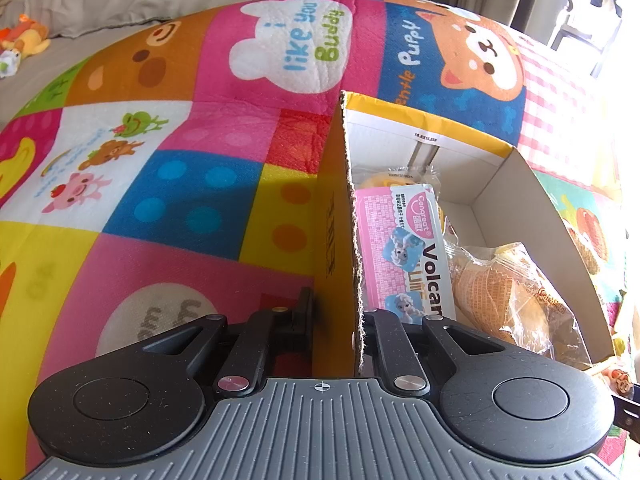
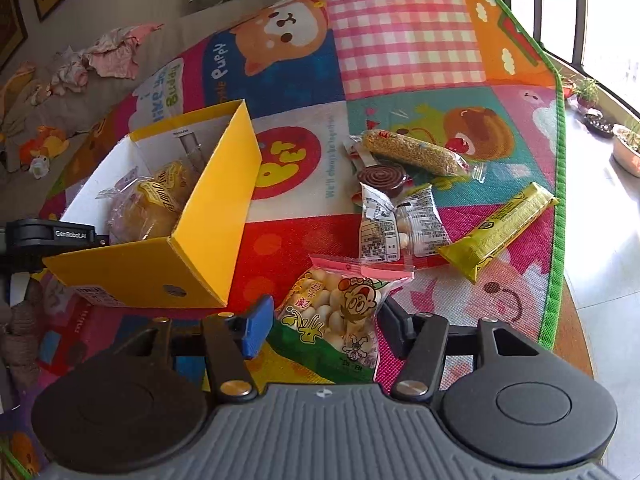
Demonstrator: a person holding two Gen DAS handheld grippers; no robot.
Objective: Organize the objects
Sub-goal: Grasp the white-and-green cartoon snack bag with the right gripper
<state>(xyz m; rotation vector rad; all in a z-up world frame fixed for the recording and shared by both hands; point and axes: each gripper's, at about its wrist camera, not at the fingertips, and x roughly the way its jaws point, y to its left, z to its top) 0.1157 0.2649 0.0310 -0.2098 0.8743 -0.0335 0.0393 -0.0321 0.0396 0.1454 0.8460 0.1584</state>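
Observation:
A yellow cardboard box (image 1: 335,216) stands on the patchwork play mat (image 1: 168,184). My left gripper (image 1: 338,316) is shut on the box's near side wall, one finger outside and one inside. Inside lie a pink packet (image 1: 396,248) and wrapped bread (image 1: 508,292). In the right wrist view the box (image 2: 140,272) sits at the left. My right gripper (image 2: 326,330) has a bag of white snack balls (image 2: 332,312) between its blue pad and black finger, both against the bag's sides. The bag rests on the mat (image 2: 400,40).
Loose snacks lie right of the box: a grain bar (image 2: 416,152), a dark spiral disc (image 2: 382,178), clear packets (image 2: 400,224) and a long yellow pack (image 2: 500,228). The mat's green edge meets tiled floor (image 2: 600,260) at the right. Clothes (image 2: 112,56) and toys lie far left.

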